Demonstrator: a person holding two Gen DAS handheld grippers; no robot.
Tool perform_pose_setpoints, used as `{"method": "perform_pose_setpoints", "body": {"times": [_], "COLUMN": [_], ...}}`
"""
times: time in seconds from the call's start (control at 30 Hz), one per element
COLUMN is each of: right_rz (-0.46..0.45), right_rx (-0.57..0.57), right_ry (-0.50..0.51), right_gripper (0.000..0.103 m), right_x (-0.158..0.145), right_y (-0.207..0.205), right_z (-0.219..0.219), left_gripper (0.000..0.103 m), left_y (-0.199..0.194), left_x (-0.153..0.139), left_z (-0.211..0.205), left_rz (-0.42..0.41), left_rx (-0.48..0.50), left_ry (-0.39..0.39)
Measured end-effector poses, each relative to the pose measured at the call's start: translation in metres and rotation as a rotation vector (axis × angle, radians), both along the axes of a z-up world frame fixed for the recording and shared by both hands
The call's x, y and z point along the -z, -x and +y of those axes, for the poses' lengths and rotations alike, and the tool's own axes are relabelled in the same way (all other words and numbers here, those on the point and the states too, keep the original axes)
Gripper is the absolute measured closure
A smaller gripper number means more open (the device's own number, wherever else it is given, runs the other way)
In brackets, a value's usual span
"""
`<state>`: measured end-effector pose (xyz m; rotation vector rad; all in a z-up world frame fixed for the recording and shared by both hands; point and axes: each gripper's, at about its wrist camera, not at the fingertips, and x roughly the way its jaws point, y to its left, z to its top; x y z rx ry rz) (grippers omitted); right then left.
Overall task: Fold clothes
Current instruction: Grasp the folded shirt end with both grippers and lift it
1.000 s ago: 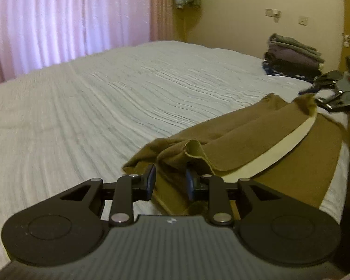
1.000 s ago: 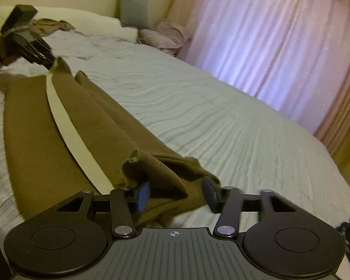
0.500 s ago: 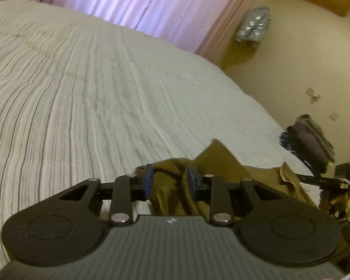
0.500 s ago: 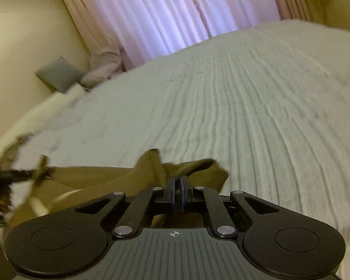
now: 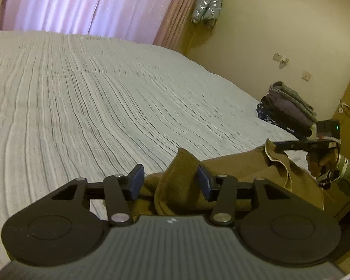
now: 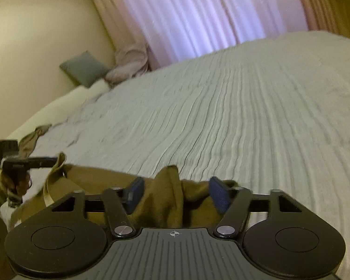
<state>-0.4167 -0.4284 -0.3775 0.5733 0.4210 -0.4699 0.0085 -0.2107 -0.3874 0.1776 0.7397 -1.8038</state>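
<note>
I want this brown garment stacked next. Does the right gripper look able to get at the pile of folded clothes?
Probably yes. The folded pile sits on the bed just beyond the right gripper, with only bare bedspread between. Its jaws are opening, with brown garment between them.

Olive-brown garment (image 5: 233,175), cream inner strip, bunched w/ peaked corners, near edge of striped bed (image 5: 104,107)

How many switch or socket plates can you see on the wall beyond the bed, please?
2. The upper plate is above the stack of folded clothes; the lower plate sits lower, to its right. Others may be out of view.
</note>
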Motion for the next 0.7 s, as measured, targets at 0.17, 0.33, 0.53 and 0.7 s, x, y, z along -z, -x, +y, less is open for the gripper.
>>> {"method": "perform_pose_setpoints", "body": {"times": [0.17,0.33,0.53,0.7], "right_rz": [-0.087,-0.178,-0.032,-0.066], "right_rx": [-0.003,0.136,0.225,0.27], "right_ry": [-0.006,-0.036,-0.097,-0.066], "right_gripper": [0.099,0.1,0.1,0.1], "right_x": [-0.001,-0.006,0.009,0.0], "right_y": [0.005,0.032,0.02,0.031], "right_z": [-0.005,-0.015,-0.023,-0.018], "left_gripper": [0.102,0.102,0.102,0.102], "left_y": [-0.005,-0.03,-0.029,-0.024], "left_x": [0.003,0.011,0.024,0.015], "left_z": [0.001,0.015,0.005,0.0], "left_rz": [0.106,0.257,0.216,0.192], "left_rx": [-0.014,-0.193,-0.269,-0.274], "left_ry": [0.042,0.062,-0.053,-0.001]}}
